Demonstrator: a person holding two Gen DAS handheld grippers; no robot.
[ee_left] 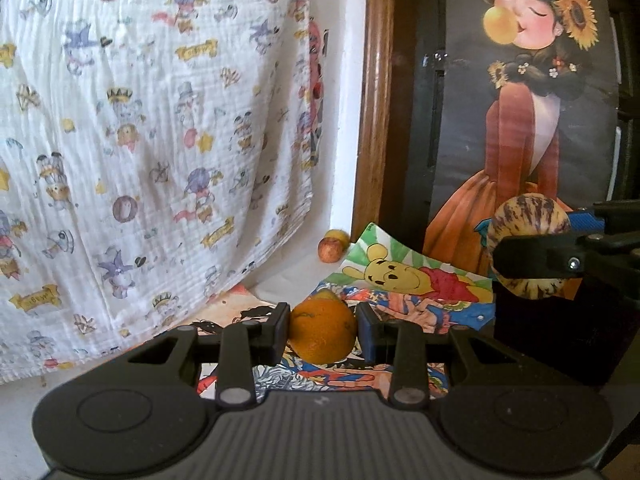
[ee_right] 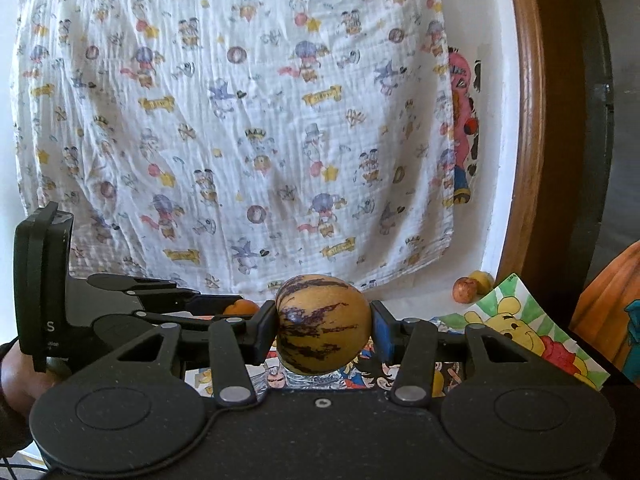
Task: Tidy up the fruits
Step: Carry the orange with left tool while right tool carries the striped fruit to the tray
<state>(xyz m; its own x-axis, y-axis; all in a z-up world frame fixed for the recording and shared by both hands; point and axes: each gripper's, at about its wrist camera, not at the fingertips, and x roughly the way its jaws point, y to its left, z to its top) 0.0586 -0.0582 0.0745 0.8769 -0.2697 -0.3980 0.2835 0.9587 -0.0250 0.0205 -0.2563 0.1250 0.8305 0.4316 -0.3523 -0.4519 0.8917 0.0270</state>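
Printed cloth (ee_right: pixel 240 128) hangs behind a counter (ee_left: pixel 288 280) strewn with cartoon pictures. Left gripper (ee_left: pixel 323 334) has its jaws clamped on an orange (ee_left: pixel 322 334), held above the pictures; right gripper (ee_right: pixel 323 330) grips a striped melon (ee_right: pixel 323 328) across its middle. Both look firm, smooth and round, likely to slip unless held at the widest part. Two small fruits (ee_left: pixel 331 246) sit in the corner.
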